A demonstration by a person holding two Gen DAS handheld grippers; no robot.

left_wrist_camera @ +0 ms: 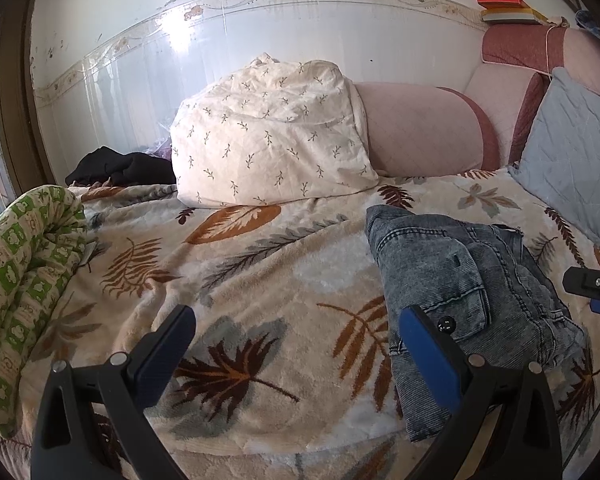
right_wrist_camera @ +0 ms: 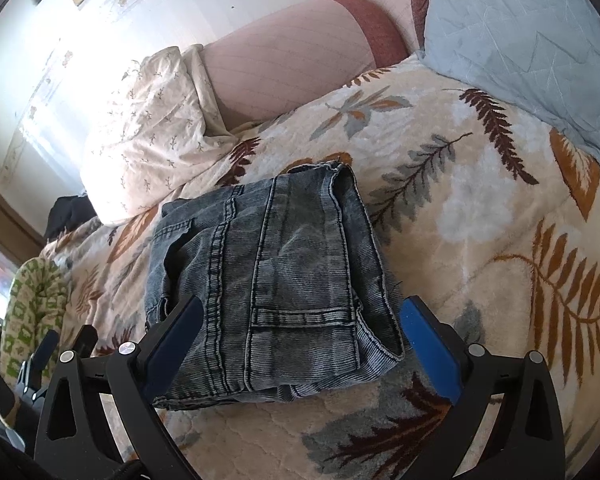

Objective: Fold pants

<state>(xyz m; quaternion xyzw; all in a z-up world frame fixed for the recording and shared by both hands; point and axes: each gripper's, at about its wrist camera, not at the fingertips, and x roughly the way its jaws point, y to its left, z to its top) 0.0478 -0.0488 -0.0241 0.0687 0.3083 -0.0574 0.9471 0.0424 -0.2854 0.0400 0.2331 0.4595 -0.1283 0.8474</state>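
leaf-print blanket (right_wrist_camera: 480,208) bears folded pants (right_wrist_camera: 268,268), long axis toward pillows; both tools released.

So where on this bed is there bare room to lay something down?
The leaf-print blanket lies bare between the folded jeans and the green quilt roll. Another patch lies between the jeans and the blue cushion. The back is crowded by the white pillow and black clothes.

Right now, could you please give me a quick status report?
Left tool open, empty. Right tool open over folded jeans. Jeans compact on blanket; nothing in the way.
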